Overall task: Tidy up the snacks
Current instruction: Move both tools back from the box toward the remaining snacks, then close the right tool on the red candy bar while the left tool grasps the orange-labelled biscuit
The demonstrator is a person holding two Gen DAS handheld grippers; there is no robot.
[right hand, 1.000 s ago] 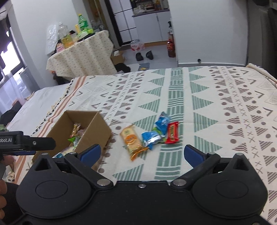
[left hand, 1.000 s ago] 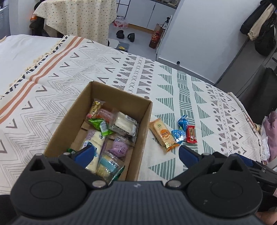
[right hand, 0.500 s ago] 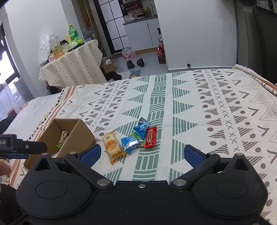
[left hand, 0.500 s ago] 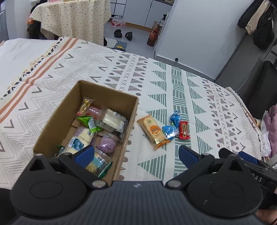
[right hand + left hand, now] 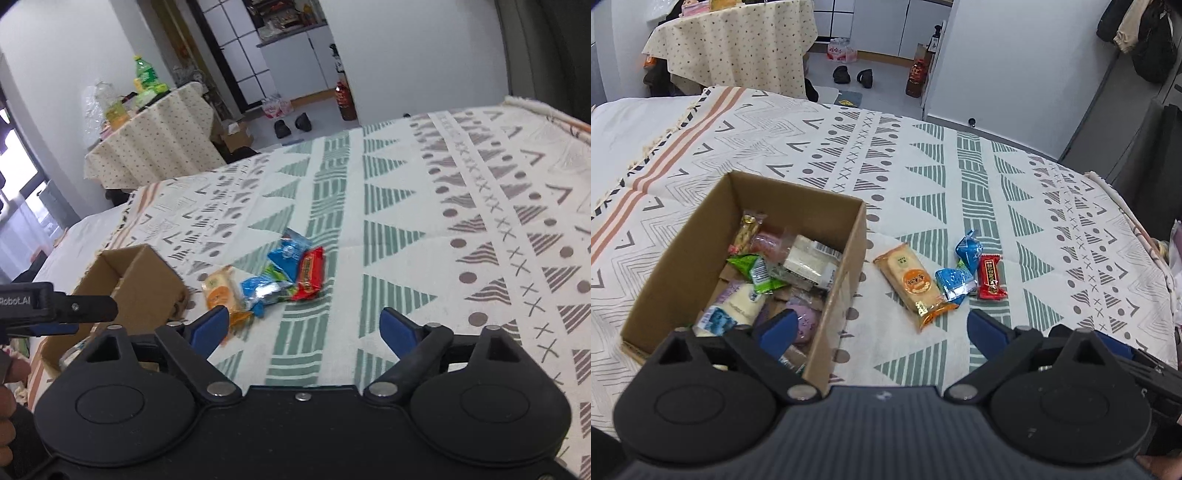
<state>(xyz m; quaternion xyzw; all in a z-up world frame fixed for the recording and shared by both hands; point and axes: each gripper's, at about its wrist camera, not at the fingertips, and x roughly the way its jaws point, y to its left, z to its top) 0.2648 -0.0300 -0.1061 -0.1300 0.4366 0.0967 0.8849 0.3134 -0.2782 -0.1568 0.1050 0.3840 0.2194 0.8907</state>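
Loose snacks, four, on the bed's patterned cloth [image 5: 960, 177], just right of the box:
- long orange-and-cream biscuit packet [image 5: 913, 282], nearest the box, one end pointing at me;
- crumpled blue foil packet [image 5: 952, 282], touching the biscuit packet's right side;
- second blue foil packet [image 5: 968, 248], just beyond the first;
- small red wrapped bar [image 5: 991, 277], rightmost, beside the blue pair.

Open brown cardboard box [image 5: 846, 273], left of the group, already part-filled with wrapped snacks: green, purple, white and clear packets, mixed.

My left jaws [image 5: 882, 332]: wide apart, have just been closing a little, nothing between them. They hang over the gap between the box's right wall and the biscuit packet.

My right jaws [image 5: 304, 330]: wide apart, also just been closing a little, empty, aimed at the loose group with the red bar and blue packets ahead.

Step in hand, as I judge it: approach to pick up a loose snack, none yet gripped.

Next move calls for: lowering onto one packet alone, most likely the biscuit packet for the left or the red bar for the right, straddling its narrow width, closing without catching its neighbour, then carrying it left over the box wall.
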